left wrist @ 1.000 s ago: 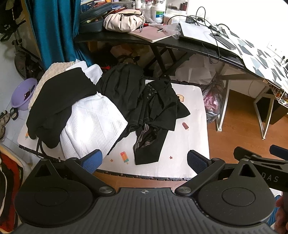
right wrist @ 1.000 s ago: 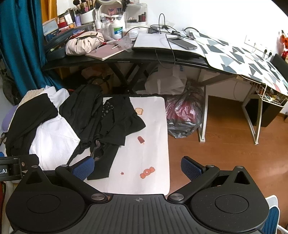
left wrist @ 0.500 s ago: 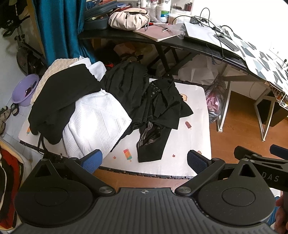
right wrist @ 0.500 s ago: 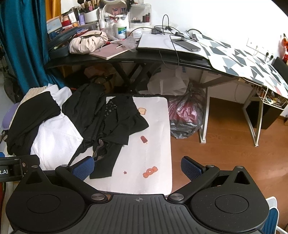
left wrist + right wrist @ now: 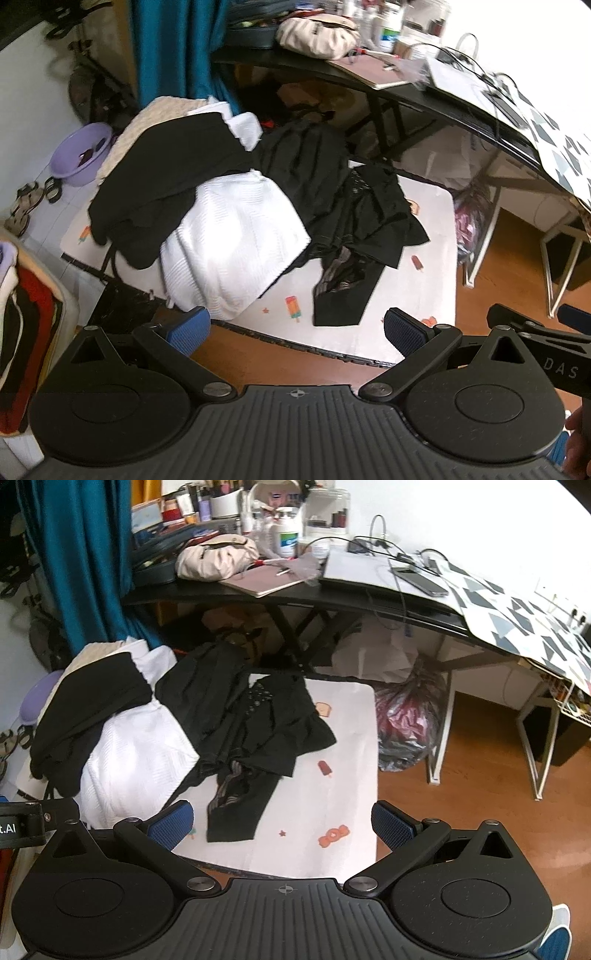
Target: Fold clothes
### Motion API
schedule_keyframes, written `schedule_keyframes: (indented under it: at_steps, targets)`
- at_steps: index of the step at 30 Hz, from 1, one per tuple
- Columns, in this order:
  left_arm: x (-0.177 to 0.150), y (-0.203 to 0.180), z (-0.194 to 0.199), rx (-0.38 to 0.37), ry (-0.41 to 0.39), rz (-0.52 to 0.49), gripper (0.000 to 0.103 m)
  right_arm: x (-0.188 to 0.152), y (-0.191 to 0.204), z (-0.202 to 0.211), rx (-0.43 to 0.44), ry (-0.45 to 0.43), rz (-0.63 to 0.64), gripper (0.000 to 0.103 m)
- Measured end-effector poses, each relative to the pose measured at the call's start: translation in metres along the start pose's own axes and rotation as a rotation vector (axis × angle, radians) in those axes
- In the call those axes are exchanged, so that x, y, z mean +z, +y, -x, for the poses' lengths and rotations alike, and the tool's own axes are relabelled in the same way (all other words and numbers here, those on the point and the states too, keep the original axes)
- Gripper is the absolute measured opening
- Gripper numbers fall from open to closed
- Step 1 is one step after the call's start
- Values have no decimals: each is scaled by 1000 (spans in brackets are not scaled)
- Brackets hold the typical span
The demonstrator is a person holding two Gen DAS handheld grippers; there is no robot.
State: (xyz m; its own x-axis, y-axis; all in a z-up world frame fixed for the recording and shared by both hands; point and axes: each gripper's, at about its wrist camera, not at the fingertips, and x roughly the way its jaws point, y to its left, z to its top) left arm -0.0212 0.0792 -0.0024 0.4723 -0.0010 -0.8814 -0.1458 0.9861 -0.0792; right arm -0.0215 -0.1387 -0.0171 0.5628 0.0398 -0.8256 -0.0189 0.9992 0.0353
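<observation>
Closer to surface (image 5: 332, 775) than before. Both grippers, left gripper (image 5: 297, 326) and right gripper (image 5: 282, 823), spread wide, empty. Approach step; black garment (image 5: 266, 731) heaped mid-surface, grab next.

matt black cloth garment (image 5: 258, 731), ribbed white knit (image 5: 136, 746), glossy wood floor (image 5: 461, 794).
</observation>
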Motion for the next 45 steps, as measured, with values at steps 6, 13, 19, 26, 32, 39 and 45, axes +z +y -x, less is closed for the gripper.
schedule_keyframes:
  at_steps: [6,13,19,26,32,39,45]
  targets:
    - [2,25,7,-2,-51,37,102,6,17,14,3,-117,41,102]
    - [13,60,15,12,-153,89,102,20,22,22,53,-208,46,102]
    - [17,75,8,84,-172,64,102,25,29,17,14,-222,0,102]
    - [22,81,-2,74,-154,-17,102,22,46,11,-69,-270,10,102]
    - [24,83,-9,77,-141,-61,102,9,64,0,-148,-245,23,102]
    - [30,91,-15,52,-125,-44,102,7,77,-5,-107,-241,-13,102]
    - [32,87,-17,42,-123,-98,102,7,88,-7,-120,-226,17,102]
